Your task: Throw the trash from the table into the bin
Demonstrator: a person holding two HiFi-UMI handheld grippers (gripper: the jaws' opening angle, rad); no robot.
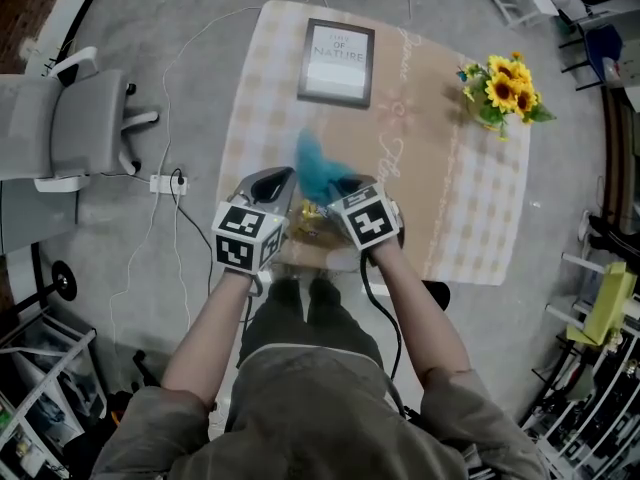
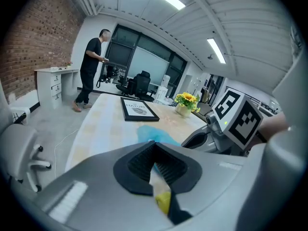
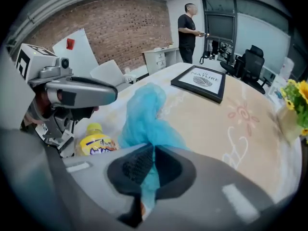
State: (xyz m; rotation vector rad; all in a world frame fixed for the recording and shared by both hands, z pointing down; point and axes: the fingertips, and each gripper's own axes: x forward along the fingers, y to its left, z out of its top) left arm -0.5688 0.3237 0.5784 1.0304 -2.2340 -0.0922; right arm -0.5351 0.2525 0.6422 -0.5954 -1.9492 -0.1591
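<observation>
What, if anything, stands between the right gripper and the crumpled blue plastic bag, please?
Nothing visible: the right gripper is shut on the crumpled blue plastic bag, which sits between its jaws. The yellow-capped plastic bottle lies off to one side of it. No bin shows in any view.

The blue bag (image 3: 144, 119) is thin, crinkly plastic; the tablecloth (image 1: 470, 208) is smooth, matt cloth.

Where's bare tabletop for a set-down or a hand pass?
Free: the stretch between framed picture and sunflowers, running down the right half of the table; also the left strip beside the picture. Crowded: the near edge, where left gripper, right gripper, blue bag and yellow bottle bunch together.
</observation>
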